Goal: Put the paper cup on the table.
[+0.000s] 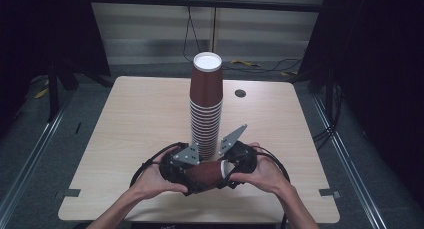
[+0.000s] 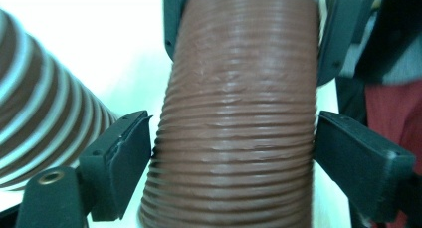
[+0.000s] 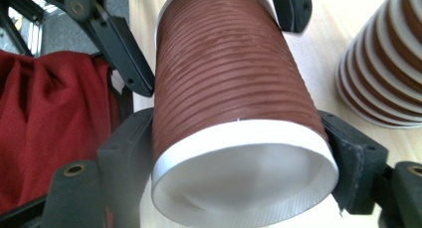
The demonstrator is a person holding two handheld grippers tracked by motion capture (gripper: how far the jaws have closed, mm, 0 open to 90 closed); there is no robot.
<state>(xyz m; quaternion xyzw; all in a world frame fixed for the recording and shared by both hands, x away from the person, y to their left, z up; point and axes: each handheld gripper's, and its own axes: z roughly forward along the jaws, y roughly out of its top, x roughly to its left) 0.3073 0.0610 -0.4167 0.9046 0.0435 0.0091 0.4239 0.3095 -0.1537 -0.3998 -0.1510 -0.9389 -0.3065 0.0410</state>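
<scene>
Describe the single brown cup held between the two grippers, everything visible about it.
The cup is brown ribbed paper with a white rolled rim and white inside, empty. It lies on its side above the table's near edge, in front of the tall stack, mouth toward the right gripper, whose jaws clamp it near the rim. The left gripper closes on its narrower end.

High view looks down from behind; both gripper views face each other close-up, sharing the ribbed brown cup (image 2: 239,118) between their jaws.

Brown ribbed paper cup (image 1: 206,173), white rim, white inside; lying on its side, held off the worktop; just in front of the tall cup stack (image 1: 205,109)
</scene>
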